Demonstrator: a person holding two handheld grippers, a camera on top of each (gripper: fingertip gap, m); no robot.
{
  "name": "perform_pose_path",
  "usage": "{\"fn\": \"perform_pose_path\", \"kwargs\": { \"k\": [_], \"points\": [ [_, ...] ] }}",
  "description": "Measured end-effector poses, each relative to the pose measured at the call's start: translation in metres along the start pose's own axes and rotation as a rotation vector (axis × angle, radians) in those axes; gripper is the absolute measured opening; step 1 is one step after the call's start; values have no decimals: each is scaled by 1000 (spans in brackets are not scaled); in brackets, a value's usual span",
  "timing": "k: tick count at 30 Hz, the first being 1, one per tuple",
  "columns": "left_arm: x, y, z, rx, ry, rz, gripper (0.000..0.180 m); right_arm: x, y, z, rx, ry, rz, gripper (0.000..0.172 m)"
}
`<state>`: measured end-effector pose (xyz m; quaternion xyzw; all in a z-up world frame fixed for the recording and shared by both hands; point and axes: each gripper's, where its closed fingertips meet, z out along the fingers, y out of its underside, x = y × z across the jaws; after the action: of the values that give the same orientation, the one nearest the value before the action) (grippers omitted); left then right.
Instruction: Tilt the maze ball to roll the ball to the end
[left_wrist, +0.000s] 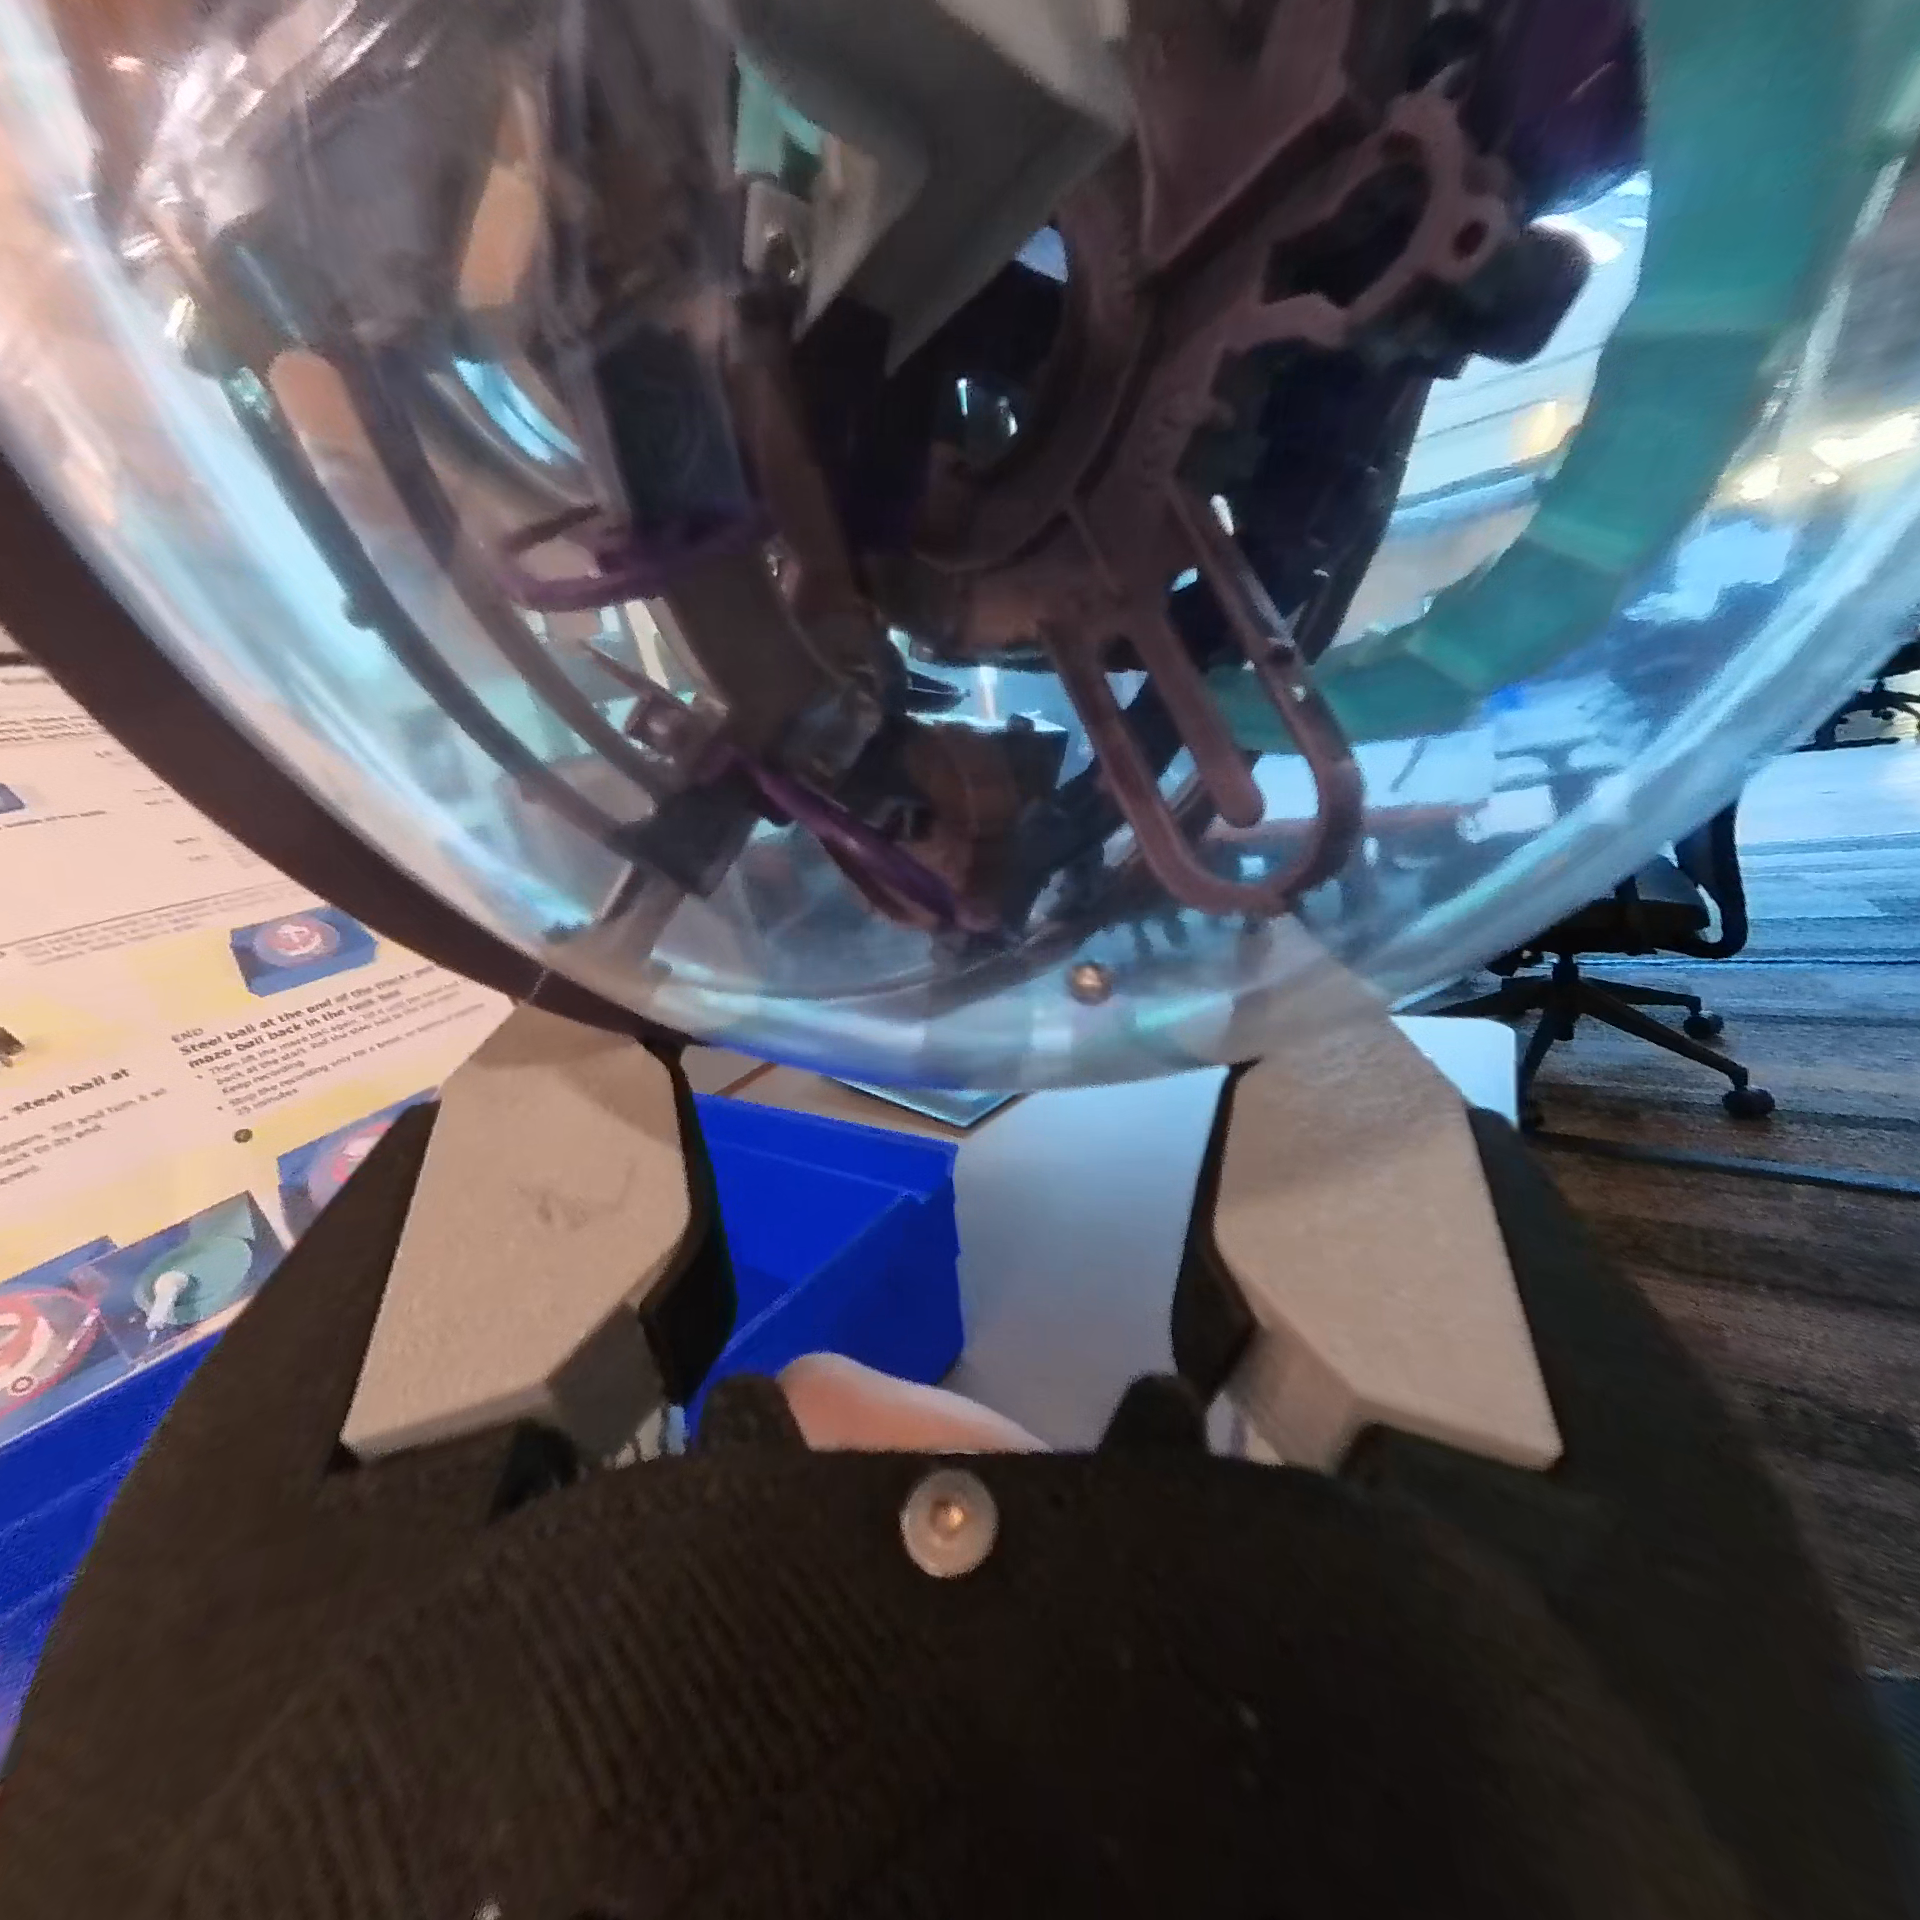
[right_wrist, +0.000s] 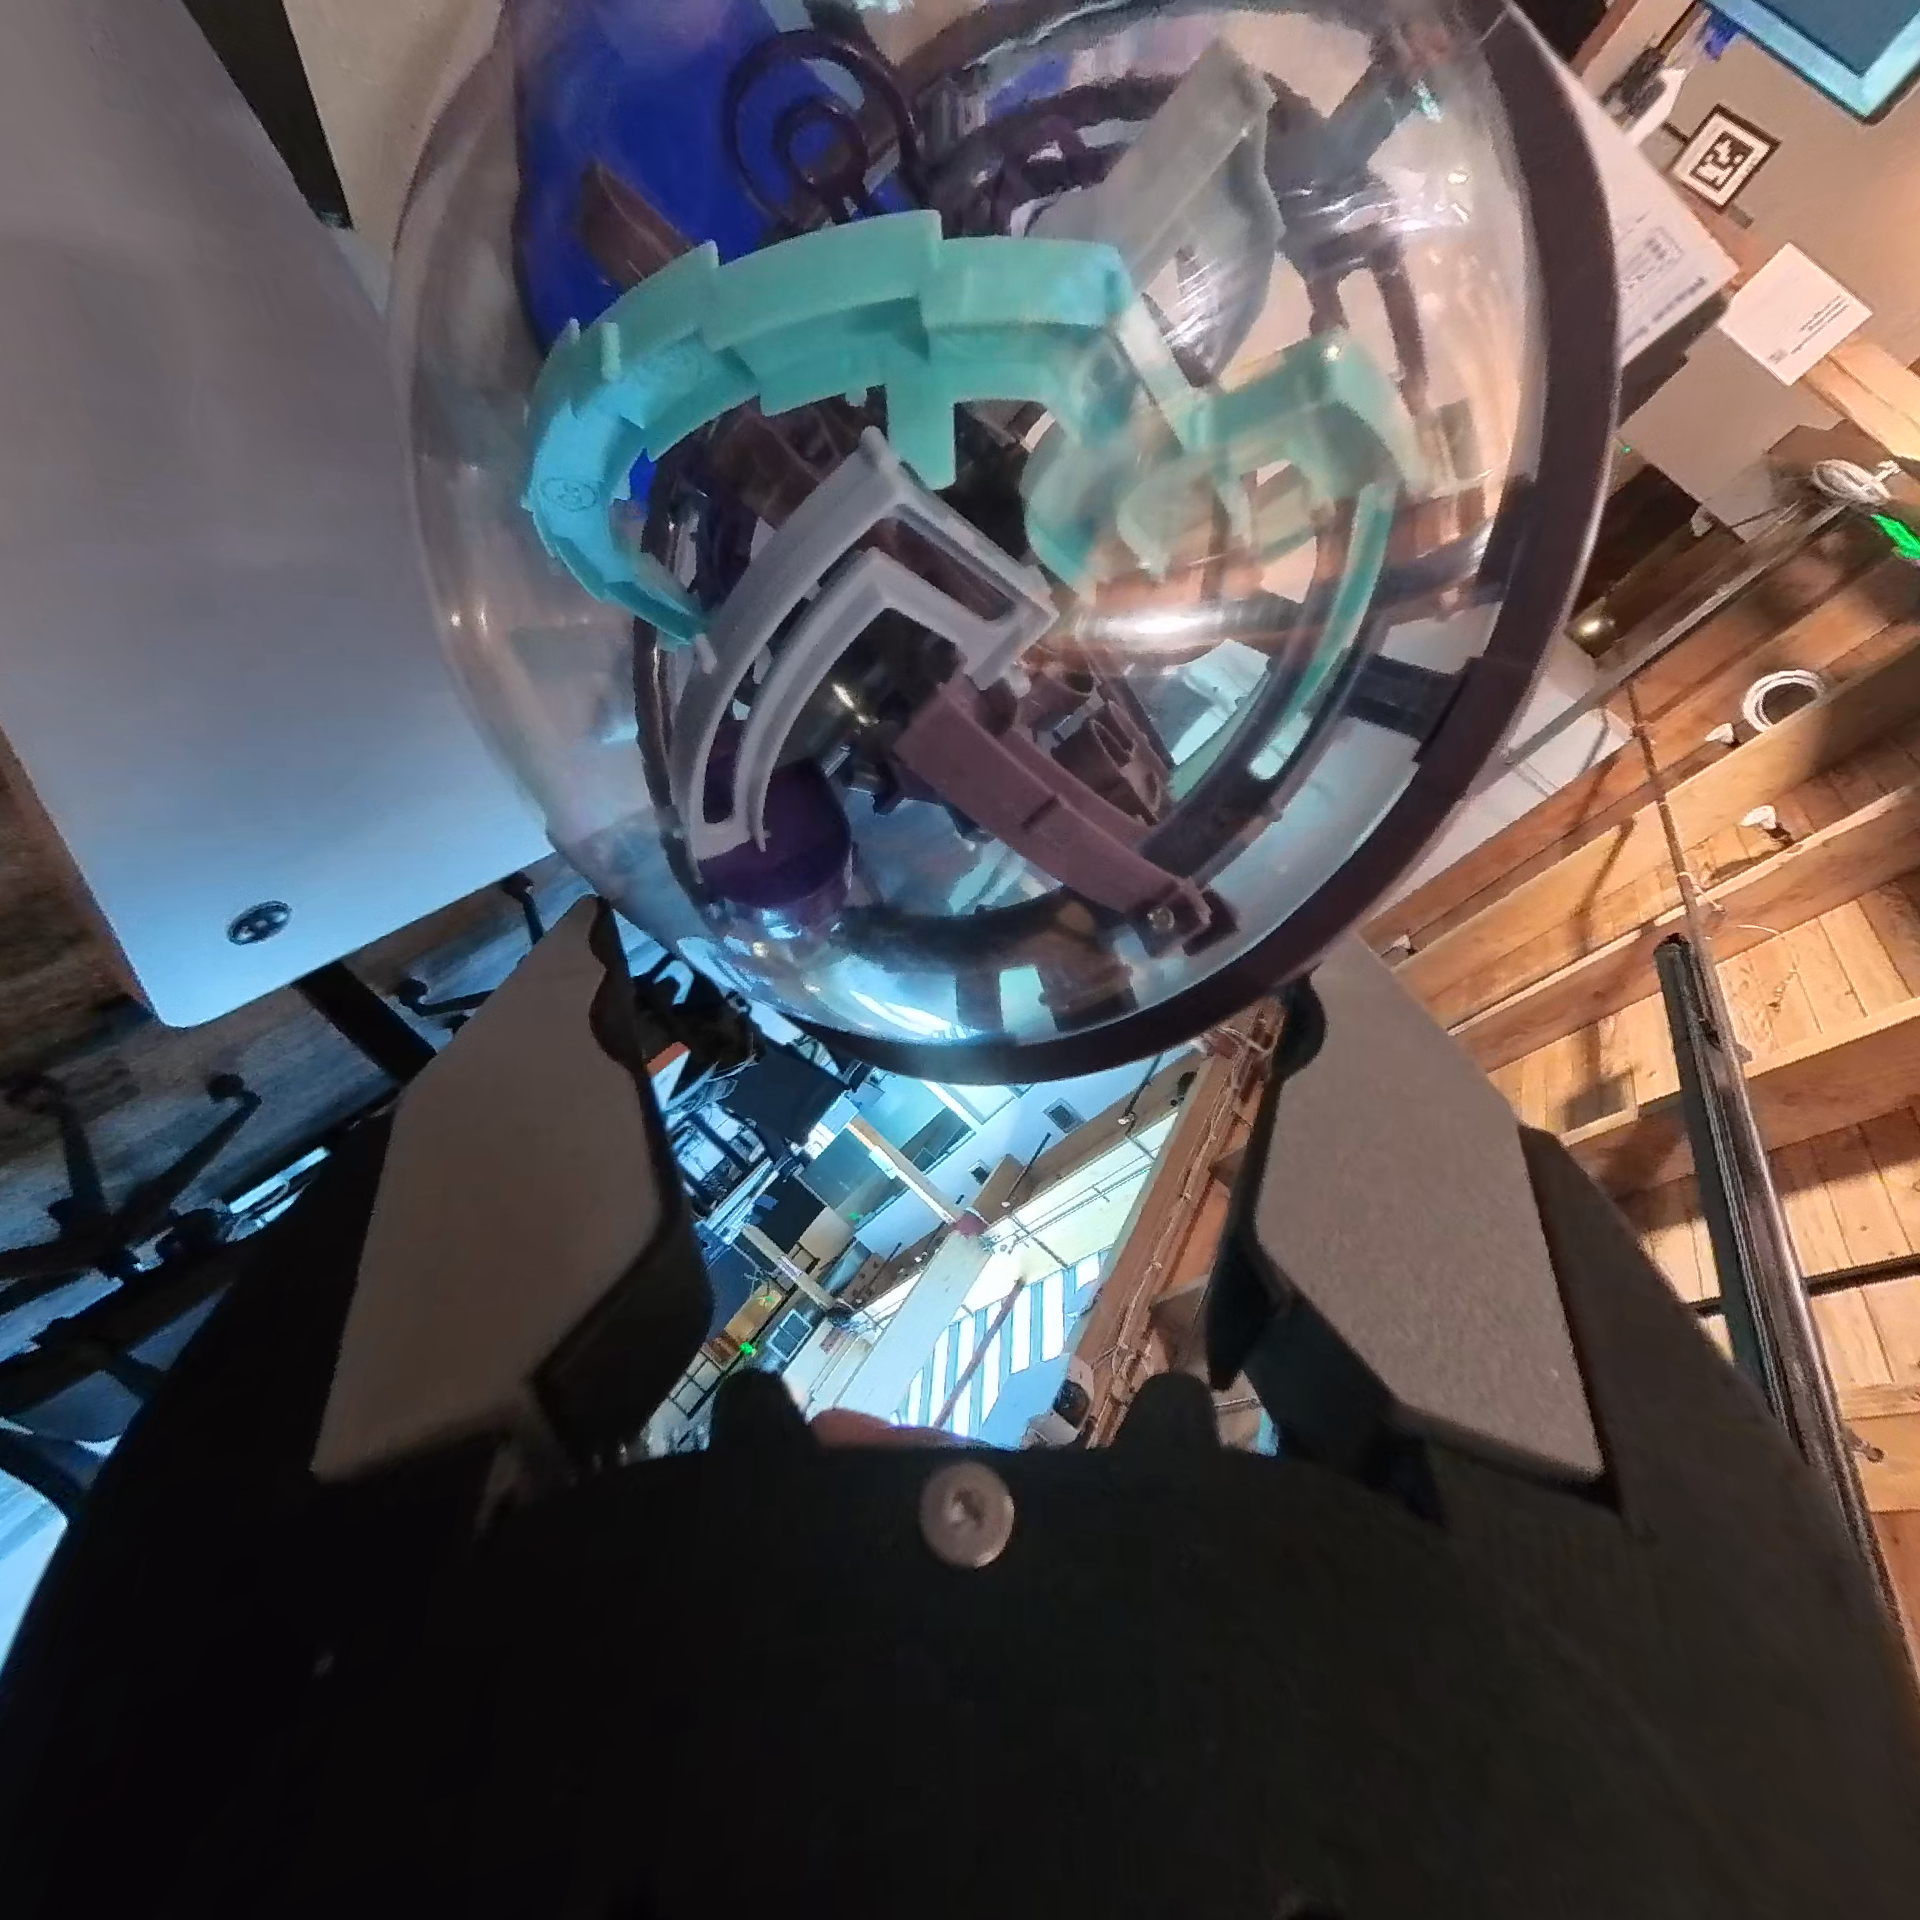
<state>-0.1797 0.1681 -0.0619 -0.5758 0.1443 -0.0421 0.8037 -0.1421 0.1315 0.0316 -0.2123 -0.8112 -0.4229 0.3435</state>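
Your left claw (left_wrist: 951, 1039) and right claw (right_wrist: 951, 997) each press spread fingers against the clear maze ball (left_wrist: 935, 520). It sits at both sets of fingertips.

The maze ball (left_wrist: 935, 520) is a clear plastic sphere with a dark band around its middle, lifted off the table and tilted; inside run teal (right_wrist: 831, 312), grey (right_wrist: 883, 582) and brown-purple (right_wrist: 1039, 790) tracks; 1 small steel ball (right_wrist: 1162, 916) sits at a brown track's end, low in the sphere.
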Motion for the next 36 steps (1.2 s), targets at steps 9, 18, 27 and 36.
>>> {"fn": "perform_pose_path", "kwargs": {
  "k": [9,18,27,36],
  "points": [
    [11,11,-5,-14,14,-30,106,-13,-5,0,0,-29,-5,122],
    [21,27,-19,-49,26,-63,107,-30,-13,8,56,-104,27,122],
    [30,41,-24,-81,39,-100,107,-44,-15,16,59,-163,38,122],
    [32,46,-25,-90,42,-106,107,-49,-14,22,57,-179,46,122]
  ]
}}
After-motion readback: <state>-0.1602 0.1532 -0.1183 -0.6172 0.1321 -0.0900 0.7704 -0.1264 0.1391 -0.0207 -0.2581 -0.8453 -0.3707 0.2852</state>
